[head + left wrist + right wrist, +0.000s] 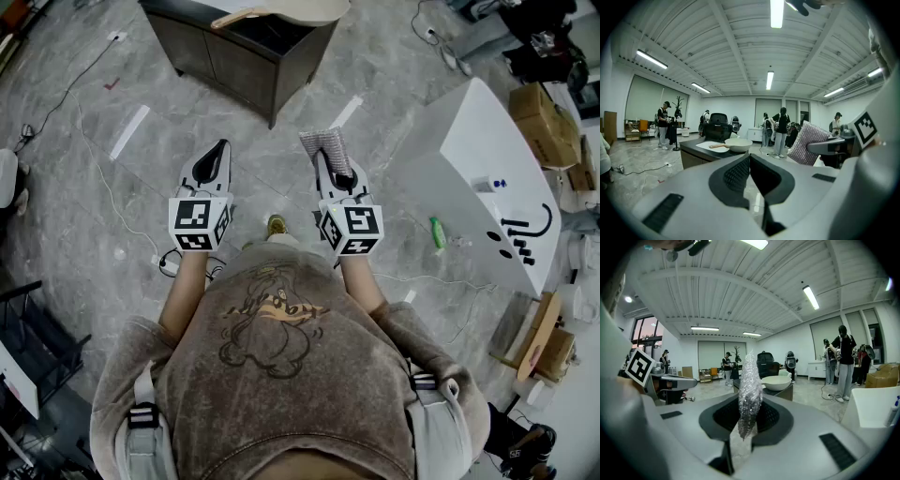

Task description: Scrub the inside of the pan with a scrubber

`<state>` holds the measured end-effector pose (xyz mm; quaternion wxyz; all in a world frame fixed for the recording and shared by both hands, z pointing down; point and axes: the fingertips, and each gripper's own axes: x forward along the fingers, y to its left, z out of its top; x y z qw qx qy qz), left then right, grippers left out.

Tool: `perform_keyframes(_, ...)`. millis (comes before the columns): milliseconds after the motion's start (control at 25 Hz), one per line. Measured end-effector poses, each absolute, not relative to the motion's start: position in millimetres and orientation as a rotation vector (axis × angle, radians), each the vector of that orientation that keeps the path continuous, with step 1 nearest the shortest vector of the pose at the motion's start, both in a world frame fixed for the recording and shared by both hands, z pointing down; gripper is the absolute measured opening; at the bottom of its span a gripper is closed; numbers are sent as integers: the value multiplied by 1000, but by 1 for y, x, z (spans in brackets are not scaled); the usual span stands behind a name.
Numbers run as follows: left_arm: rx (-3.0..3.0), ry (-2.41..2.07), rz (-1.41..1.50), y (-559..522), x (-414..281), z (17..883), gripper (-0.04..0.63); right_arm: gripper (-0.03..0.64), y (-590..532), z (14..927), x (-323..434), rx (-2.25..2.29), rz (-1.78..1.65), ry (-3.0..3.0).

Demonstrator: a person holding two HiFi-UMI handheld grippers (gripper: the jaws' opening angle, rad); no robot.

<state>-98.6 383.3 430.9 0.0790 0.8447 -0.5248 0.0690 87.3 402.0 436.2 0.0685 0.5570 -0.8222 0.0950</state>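
Floor (pixel 375 70), grey tile, open before dark table (pixel 234 58). Left hand-held gripper (pixel 220 150) pressed together, empty; right hand-held gripper (pixel 337 171) pinches silver mesh scrubber (pixel 325 145).

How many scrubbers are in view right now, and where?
1. The silvery scrubber is clamped edge-on in the right claw. The left claw is shut, holding nothing. Others may be hidden out of frame.

Dark cabinet (pixel 246 58) on grey tiled floor (pixel 84 216). On cabinet top: white mat (pixel 707 146), cream pan (pixel 738 145) with wooden handle. Left of cabinet: white tape strip (pixel 129 131), loose cable (pixel 70 82) on floor. Right of cabinet: white table (pixel 469 141); further right, cardboard boxes (pixel 546 122).
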Motion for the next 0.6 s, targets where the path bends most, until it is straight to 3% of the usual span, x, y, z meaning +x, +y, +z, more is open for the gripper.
perform_keyframes(600,2521,-1592,227,354,-69,432,17,74,370,433,118,1660,306,-2559)
